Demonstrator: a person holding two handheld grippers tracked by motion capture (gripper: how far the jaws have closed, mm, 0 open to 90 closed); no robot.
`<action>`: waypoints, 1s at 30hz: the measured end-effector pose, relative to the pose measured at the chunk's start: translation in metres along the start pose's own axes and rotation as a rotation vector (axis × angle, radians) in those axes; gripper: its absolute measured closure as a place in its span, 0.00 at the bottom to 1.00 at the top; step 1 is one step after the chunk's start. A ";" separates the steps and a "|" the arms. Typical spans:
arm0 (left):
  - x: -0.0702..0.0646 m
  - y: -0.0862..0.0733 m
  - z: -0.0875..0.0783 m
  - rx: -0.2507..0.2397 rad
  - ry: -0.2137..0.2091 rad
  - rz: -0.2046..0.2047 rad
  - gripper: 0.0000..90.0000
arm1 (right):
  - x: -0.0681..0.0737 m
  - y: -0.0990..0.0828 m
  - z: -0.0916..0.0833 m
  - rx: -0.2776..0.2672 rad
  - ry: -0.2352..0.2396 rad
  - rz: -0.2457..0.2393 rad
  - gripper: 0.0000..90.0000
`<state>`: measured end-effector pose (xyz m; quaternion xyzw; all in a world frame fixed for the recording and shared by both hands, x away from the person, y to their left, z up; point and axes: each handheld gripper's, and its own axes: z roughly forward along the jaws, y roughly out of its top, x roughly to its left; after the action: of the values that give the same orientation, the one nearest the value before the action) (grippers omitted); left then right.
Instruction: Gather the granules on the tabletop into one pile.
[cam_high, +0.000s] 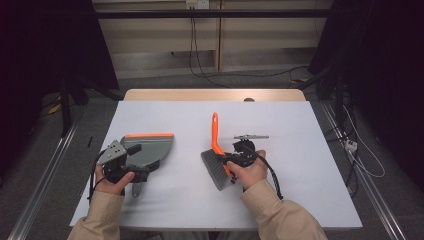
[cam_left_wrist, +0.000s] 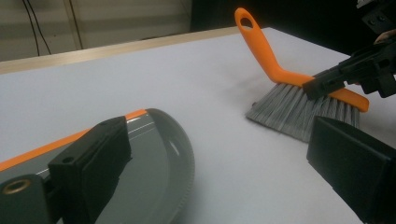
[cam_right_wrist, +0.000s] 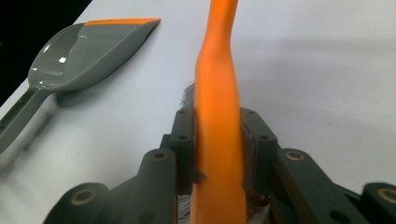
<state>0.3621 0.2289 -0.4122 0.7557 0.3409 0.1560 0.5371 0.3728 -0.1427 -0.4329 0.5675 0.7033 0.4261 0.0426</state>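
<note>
Your right gripper (cam_right_wrist: 217, 140) is clamped on the orange-backed, grey-bristled hand brush (cam_high: 216, 150) mid-table, your left gripper (cam_left_wrist: 224, 163) spread open over the grey plastic dustpan with orange lip (cam_high: 148, 148); next, probably grab the pan handle, then sweep toward it.

Dustpan (cam_high: 148, 150) is set on the table (cam_high: 300, 190) toward its left edge; hand brush (cam_high: 216, 150) is placed mid-table, right of it, well apart, handle toward the far edge.
</note>
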 end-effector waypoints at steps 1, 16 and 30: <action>0.000 0.000 0.000 0.001 0.001 0.000 0.07 | -0.001 0.000 -0.001 0.000 -0.004 0.002 0.78; -0.001 0.000 0.001 0.004 0.002 0.003 0.07 | -0.009 -0.002 -0.009 -0.013 -0.022 0.011 0.78; -0.001 0.000 0.002 0.004 0.003 0.000 0.07 | -0.017 0.002 -0.017 -0.043 0.011 0.064 0.79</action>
<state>0.3628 0.2269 -0.4131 0.7567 0.3419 0.1564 0.5349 0.3712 -0.1663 -0.4286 0.5864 0.6755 0.4455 0.0373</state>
